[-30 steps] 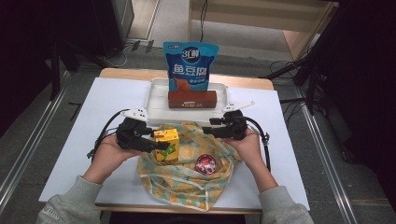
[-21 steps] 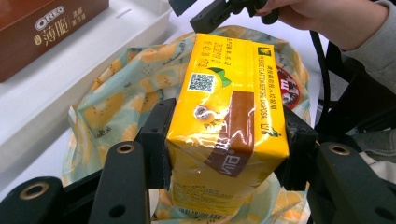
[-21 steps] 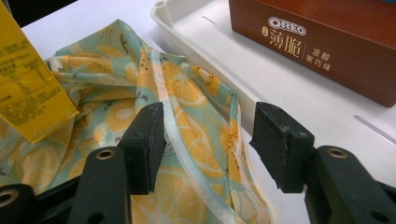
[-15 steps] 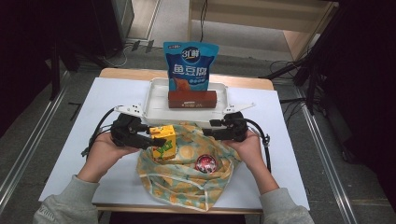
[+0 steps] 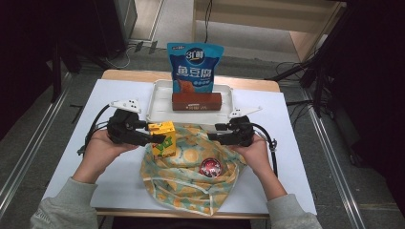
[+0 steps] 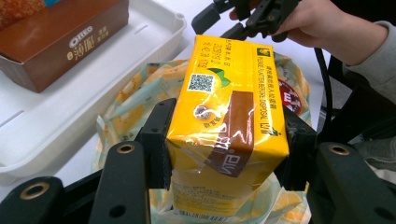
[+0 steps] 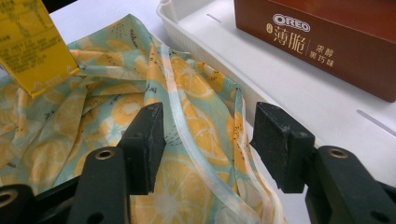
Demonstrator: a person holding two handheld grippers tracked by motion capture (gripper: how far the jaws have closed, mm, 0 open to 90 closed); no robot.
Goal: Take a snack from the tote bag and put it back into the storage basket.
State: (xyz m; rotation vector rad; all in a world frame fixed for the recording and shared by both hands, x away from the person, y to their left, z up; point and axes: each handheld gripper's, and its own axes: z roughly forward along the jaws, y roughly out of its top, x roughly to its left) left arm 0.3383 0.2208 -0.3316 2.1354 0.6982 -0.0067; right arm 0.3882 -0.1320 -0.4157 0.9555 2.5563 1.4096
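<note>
Lifted clear of bag (image 5: 191, 164) since a second ago: carton (image 5: 162, 139), upright, pinched in left gripper (image 5: 154, 138), just short of tray (image 5: 160, 102). Right gripper (image 5: 213, 132) spread, empty, over bag's edge.

The cloth bag (image 5: 191, 174) is pale mint green printed with orange citrus slices and edged in a translucent whitish band. On its left part stands a yellow drink carton (image 6: 229, 126) with a brown stripe, a green leaf mark and a black-and-white code square. Towards the bag's right lies a small round thing (image 5: 210, 167), red and dark with some white, perhaps a wrapped sweet. Beyond the bag sits a white tray (image 5: 157, 102), holding a chocolate-brown box (image 7: 322, 42) with white lettering and, behind that, a blue pouch (image 5: 194, 67) with white characters and an orange patch low down. The table top (image 5: 86, 109) is white with a tan wooden far edge. Both sleeves (image 5: 67, 205) are grey.
</note>
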